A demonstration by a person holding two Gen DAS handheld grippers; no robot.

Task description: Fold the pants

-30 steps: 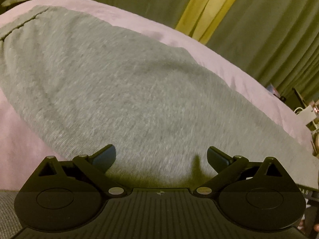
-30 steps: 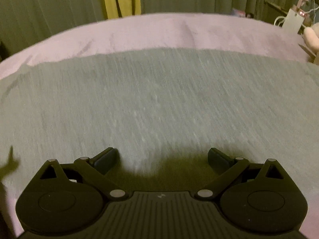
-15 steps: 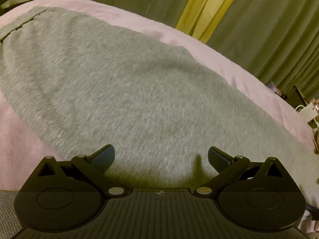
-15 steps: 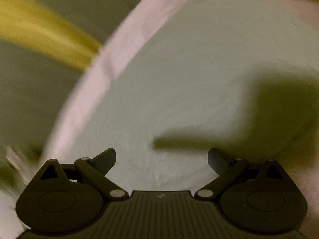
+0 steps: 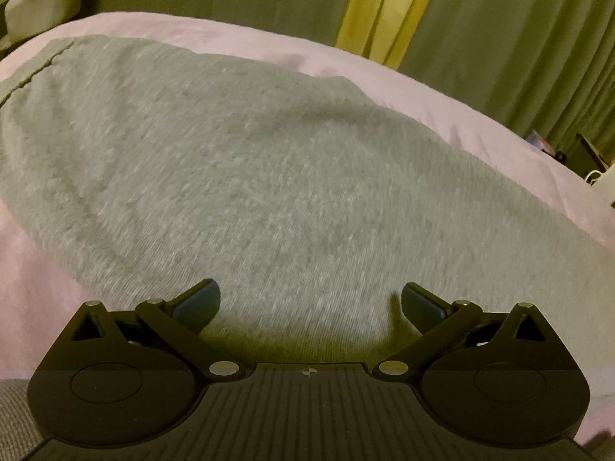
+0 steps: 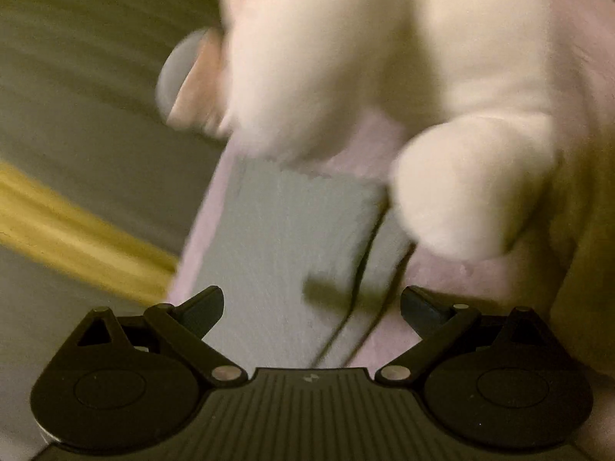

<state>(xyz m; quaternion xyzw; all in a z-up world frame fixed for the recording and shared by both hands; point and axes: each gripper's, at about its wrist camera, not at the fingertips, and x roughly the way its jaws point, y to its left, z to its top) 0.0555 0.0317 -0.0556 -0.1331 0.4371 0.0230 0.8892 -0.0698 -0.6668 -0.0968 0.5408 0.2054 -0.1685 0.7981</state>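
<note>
Pink bed (image 5: 480, 146) under grey pants (image 5: 269, 192); left claw (image 5: 310, 299), right claw (image 6: 312, 305) spread, empty.

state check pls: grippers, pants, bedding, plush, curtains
left gripper: open, empty, over the pants
right gripper: open, empty, view motion-blurred
grey pants: spread flat on the bed, one shallow crease
pink bed cover: smooth under the pants
white plush toy: on the bed beside the pants' hem, blurred
green curtains: drawn, yellow strip between

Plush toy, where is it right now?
Right wrist view only: the white plush toy fills the upper centre and right, blurred, beyond the end of the grey pants on the pink bedspread.
</note>
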